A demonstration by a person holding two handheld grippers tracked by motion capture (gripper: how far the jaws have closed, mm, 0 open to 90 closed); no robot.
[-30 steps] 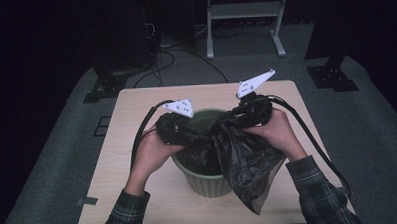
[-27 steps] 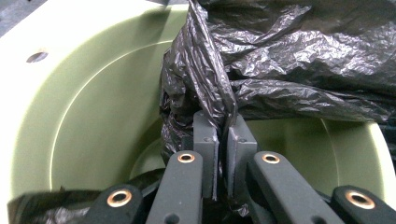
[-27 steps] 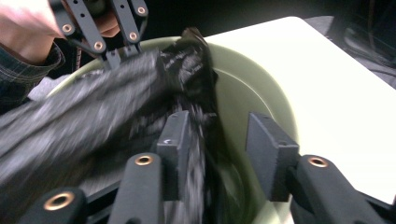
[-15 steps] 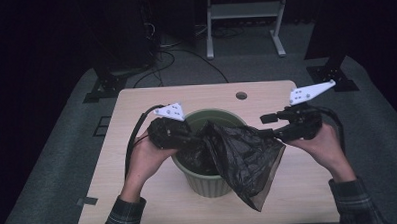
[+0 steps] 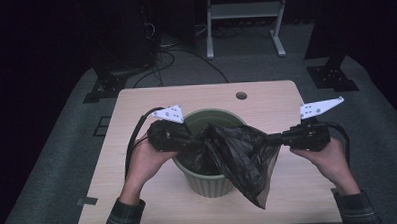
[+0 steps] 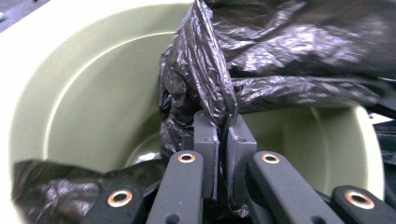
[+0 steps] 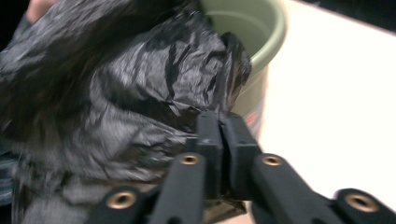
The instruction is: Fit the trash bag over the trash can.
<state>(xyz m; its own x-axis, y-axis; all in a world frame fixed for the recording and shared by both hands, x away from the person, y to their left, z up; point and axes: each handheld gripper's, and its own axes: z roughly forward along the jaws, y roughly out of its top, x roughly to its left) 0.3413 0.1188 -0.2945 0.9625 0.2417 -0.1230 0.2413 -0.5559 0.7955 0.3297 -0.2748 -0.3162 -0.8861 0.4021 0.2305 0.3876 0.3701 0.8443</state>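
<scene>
High view: the black bin bag (image 5: 238,155) stretches between the two grippers, draped over the near right rim of the green bin (image 5: 209,184). The left gripper (image 5: 187,142) sits at the bin's left rim, with the bag running rightward from its tip. Its jaws are buried in dark plastic here, so I cannot tell their gap from this angle. The right gripper (image 5: 272,138) is out to the right of the bin, above the wooden table (image 5: 136,109), its jaws pointing back toward the bin. The bag's right edge ends at its tip, pulled taut into a corner. Below that line the bag hangs down in a point in front of the bin. The right jaws have just been closing, with the bag's edge between them.

Left gripper view: the jaws are pressed nearly together, pinching a crumpled fold of the bag (image 6: 210,88) that rises straight up from between the pads (image 6: 205,140). More of the bag spreads beyond and to the right of the tip. The bin's pale green inside (image 6: 93,93) lies directly beyond and beneath the jaws.

Right gripper view: the jaws are pressed together on the bag's edge (image 7: 154,102), the plastic bunching just beyond the pads (image 7: 208,133) and billowing to the left. The bin's rim (image 7: 275,32) is just past the tip, up and to the right; picture somewhat blurred.
</scene>
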